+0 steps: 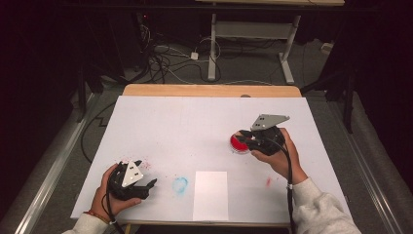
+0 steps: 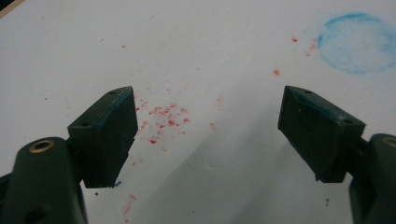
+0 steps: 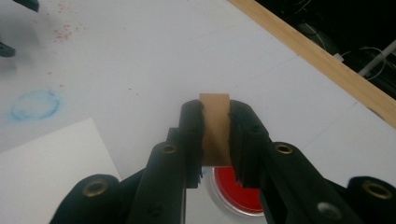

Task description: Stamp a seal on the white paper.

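Right gripper (image 3: 215,140) clamped on wooden block (image 3: 215,128), poised above the red ink pad (image 3: 236,193).
I see my left gripper (image 2: 205,135) gaping, well left of the pad; the block is possibly a stamp.

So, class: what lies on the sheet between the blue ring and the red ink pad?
The high view shows the white card partly in that stretch; otherwise bare sheet lies between the blue ring and the red ink pad.

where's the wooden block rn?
Clamped in the right gripper, the wooden block hangs over the red ink pad, right of the white card.
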The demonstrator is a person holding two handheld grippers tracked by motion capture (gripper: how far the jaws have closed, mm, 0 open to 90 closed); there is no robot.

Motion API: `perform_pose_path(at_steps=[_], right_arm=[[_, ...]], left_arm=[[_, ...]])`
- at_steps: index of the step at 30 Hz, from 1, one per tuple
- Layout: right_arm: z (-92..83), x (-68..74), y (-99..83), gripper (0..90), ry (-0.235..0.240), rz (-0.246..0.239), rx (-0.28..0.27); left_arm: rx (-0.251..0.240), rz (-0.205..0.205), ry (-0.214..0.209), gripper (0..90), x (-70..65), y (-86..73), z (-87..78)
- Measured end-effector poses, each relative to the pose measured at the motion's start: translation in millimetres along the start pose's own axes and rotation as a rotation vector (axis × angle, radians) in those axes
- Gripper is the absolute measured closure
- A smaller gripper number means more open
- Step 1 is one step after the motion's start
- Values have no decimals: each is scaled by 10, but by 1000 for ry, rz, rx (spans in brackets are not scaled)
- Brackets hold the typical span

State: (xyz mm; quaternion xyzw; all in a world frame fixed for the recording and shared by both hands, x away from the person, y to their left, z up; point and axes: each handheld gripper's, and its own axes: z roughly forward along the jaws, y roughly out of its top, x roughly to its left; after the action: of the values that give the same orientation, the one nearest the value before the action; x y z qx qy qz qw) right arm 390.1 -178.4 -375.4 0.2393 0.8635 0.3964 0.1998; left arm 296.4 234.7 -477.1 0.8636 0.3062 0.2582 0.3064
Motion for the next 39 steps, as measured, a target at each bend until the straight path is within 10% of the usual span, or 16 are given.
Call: perform_pose_path(at_steps=[39], right_arm=[[93, 873, -204, 762, 187, -182, 32]], left_arm=[[15, 1, -2, 197, -2, 1, 27]])
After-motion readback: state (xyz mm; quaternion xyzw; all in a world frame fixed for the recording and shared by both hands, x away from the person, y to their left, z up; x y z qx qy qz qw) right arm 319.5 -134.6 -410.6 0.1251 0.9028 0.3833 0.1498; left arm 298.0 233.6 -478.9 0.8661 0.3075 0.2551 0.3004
